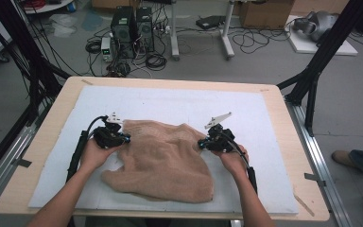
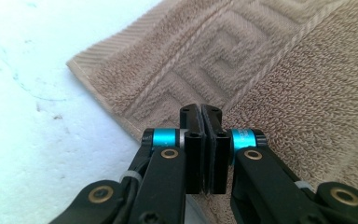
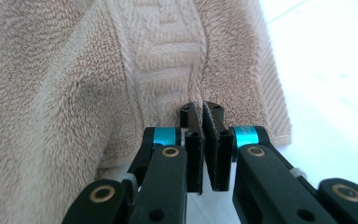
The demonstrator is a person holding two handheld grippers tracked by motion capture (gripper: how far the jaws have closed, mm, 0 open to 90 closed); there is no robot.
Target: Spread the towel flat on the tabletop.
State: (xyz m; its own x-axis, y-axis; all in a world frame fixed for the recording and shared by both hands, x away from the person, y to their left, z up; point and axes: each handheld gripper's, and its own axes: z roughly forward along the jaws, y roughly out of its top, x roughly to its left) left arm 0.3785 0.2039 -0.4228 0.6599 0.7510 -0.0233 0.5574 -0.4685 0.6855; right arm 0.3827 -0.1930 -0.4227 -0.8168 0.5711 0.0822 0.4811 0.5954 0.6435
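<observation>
Left hand-held gripper [image 1: 123, 138]: jaws closed together at the left edge of the beige towel [image 1: 163, 158]. In the left gripper view the pads [image 2: 193, 135] meet over the towel's woven border, near its corner [image 2: 77, 65]; whether cloth is pinched between them cannot be told.

Right hand-held gripper [image 1: 202, 143]: jaws likewise closed, at the towel's right edge. In the right gripper view the tips sit against the hemmed border [image 3: 261, 93], with the cloth bunched into a ridge to one side; a firm pinch cannot be confirmed.

The towel lies rumpled at the middle of the counter [image 1: 283, 109], on a white padded sheet [image 1: 170, 101] that covers most of the light wooden top. Both hands [image 1: 92, 153] come in from the near edge.

Room: grey floor with 2 black computer towers [image 1: 132, 30], tangled cables [image 1: 156, 59] and black frame struts [image 1: 328, 45].

Towel material: looped terry pile, with a flat band in a raised angular key pattern and a ribbed hem.
</observation>
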